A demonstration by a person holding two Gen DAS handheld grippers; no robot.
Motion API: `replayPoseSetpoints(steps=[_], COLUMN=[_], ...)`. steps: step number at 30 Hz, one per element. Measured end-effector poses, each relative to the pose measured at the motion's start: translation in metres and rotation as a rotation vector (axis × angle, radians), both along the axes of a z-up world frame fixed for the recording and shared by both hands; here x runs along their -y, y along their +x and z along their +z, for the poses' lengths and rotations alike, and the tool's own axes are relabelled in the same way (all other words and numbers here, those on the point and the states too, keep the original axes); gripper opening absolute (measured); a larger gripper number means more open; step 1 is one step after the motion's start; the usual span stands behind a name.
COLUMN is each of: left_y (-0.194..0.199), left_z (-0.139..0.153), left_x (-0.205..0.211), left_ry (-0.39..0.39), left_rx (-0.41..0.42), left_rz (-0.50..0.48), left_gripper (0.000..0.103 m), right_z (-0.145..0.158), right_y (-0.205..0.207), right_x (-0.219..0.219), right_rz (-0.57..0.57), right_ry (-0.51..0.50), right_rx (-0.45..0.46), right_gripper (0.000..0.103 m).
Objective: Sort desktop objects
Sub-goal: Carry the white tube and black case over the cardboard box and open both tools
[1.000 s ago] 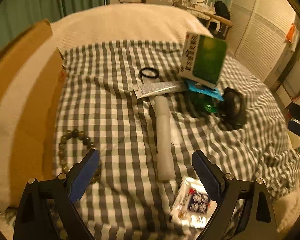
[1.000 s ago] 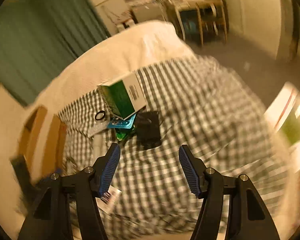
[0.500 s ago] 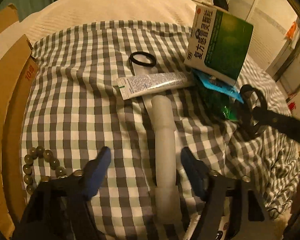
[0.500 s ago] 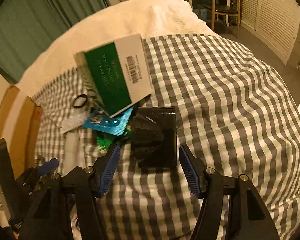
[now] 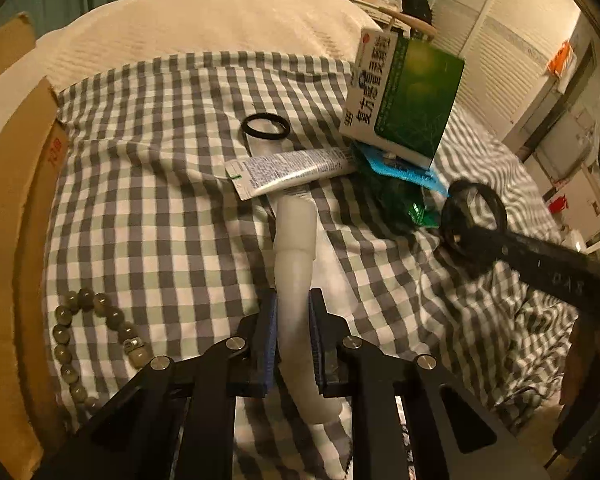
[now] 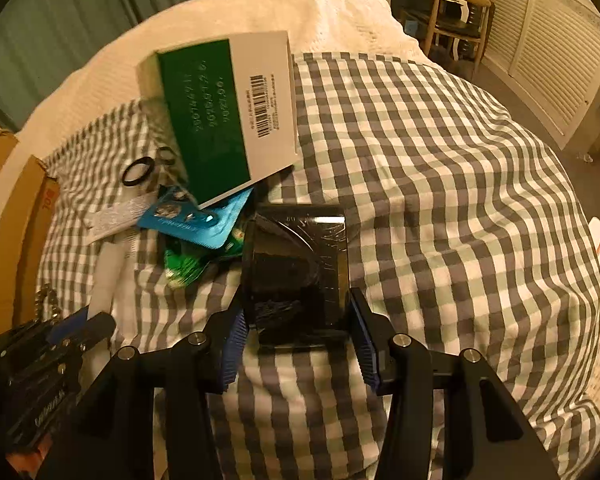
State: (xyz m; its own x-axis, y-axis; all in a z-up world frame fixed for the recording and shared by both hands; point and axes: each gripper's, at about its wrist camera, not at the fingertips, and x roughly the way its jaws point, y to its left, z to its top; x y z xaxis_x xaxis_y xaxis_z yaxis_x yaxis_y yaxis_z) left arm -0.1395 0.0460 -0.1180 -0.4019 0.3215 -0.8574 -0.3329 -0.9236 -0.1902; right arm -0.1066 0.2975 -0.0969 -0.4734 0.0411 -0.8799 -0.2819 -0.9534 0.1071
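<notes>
On the bed's checked cloth [image 5: 148, 184], the left hand-held gripper [image 5: 293, 332] is closing, its blue pads pressed against a long white tube [image 5: 294, 264] lying lengthwise. The right hand-held gripper [image 6: 296, 338] is closing around a black box [image 6: 300, 272], pads at its sides. A green-and-white carton [image 6: 224, 116] leans just beyond.

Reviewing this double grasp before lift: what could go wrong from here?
1. The left gripper, closing on the white tube, lifts under the toothpaste tube lying across it, likely dragging it.
2. The right gripper is closing on the black box; the leaning green box nearby may topple.
</notes>
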Motion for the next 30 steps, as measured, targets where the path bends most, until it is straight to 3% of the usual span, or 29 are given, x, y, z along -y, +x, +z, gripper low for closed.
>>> replayPoseSetpoints(steps=[7,16,23,30], left_y=[0.016,0.025,0.023,0.021], left_z=[0.031,0.093,0.169,0.222], left_x=[0.014,0.035,0.081,0.134], left_ry=[0.032,0.084,0.15,0.116], left_rx=[-0.013,-0.105,-0.212,-0.311], left_rz=[0.004,0.007,0.06,0.116], left_gripper=[0.013,0.013,0.013,0.013], right_z=[0.025,0.1,0.191,0.26], right_y=[0.03,0.049,0.061,0.055], right_x=[-0.005,0.016,0.08,0.164], right_rz=[-0.011,0.007,0.131,0.276], right_ry=[-0.017,0.029,0.101,0.162], right_rx=[-0.039,-0.097,-0.178,-0.251], right_gripper=[0.047,0.047,0.047,0.047])
